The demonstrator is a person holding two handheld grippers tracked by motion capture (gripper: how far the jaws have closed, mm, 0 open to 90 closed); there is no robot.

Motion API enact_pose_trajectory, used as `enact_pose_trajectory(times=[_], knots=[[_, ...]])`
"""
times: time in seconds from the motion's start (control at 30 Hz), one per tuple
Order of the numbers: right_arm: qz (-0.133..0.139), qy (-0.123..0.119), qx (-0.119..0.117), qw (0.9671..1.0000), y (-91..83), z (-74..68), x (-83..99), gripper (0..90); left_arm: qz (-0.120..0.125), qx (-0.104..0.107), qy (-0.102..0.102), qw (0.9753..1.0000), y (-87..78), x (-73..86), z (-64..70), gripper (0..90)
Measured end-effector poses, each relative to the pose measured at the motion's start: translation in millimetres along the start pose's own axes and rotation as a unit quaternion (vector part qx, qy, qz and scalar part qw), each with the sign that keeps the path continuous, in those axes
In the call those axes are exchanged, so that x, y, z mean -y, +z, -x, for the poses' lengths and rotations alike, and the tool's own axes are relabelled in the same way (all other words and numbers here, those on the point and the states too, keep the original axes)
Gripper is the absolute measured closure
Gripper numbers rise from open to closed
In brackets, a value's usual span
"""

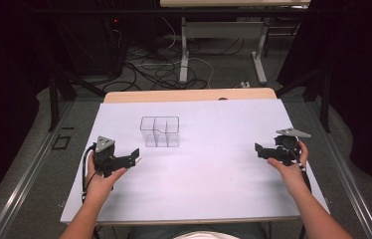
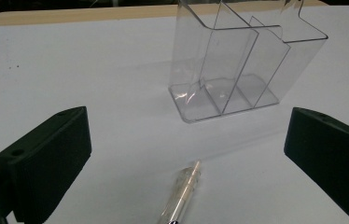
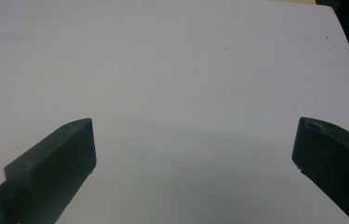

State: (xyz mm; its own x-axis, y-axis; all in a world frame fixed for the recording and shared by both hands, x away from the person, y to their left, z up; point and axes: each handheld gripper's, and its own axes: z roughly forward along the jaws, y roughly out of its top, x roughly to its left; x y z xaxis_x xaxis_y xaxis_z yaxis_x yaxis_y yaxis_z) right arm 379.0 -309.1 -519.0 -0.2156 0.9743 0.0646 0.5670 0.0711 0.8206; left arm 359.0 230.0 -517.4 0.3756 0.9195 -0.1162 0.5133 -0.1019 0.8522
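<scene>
I find the pen (image 2: 182, 191) lying loose on the surface (image 1: 214, 174), just short of the clear organizer (image 2: 238, 65), whose compartments stand empty. Left gripper (image 2: 182, 154) fingers spread around it; right gripper (image 3: 193, 154) fingers spread, holding nothing. Nothing grasped yet, in my judgement

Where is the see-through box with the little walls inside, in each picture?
High view: the clear box stands left of the middle of the white table, just beyond the left gripper.
Left gripper view: the clear box is at upper right, past a clear pen lying between the open jaws.
Right gripper view: the box is out of frame.
Shared landmark: the white table.
</scene>
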Motion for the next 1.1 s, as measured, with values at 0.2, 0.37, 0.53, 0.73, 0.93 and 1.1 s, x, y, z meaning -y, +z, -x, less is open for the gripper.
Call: enact_pose_trajectory(times=[0.2, 0.37, 0.53, 0.73, 0.93, 1.1], knots=[[0.003, 0.002, 0.003, 1.0, -1.9, -2.4, 0.1, 0.0, 0.0, -0.009, -0.009, 0.9999, 0.4, -3.0, -3.6, 2.7], [0.011, -0.008, 0.004, 0.9999, -3.4, -7.2, -1.8, 0.0, 0.008, -0.01, -0.029, 0.9995, 0.4, -9.0, -5.2, 4.8], [0.016, -0.008, 0.005, 0.9998, -6.4, -8.0, -1.5, 0.0, 0.012, -0.009, -0.028, 0.9995, 0.9, -14.4, -3.5, 7.3], [0.017, 0.0, 0.006, 0.9998, -7.2, -4.9, 0.5, 0.0, 0.016, -0.01, -0.028, 0.9994, 4.6, -27.2, -0.5, 13.1], [0.023, 0.007, 0.003, 0.9997, -5.5, -2.3, 2.7, 0.5, 0.012, -0.021, -0.031, 0.9992, 11.8, -42.9, 1.2, 22.9], [0.017, 0.01, 0.003, 0.9998, -4.1, -3.0, 3.9, 0.9, -0.001, -0.038, -0.031, 0.9988, 15.5, -48.9, 3.4, 34.5]])
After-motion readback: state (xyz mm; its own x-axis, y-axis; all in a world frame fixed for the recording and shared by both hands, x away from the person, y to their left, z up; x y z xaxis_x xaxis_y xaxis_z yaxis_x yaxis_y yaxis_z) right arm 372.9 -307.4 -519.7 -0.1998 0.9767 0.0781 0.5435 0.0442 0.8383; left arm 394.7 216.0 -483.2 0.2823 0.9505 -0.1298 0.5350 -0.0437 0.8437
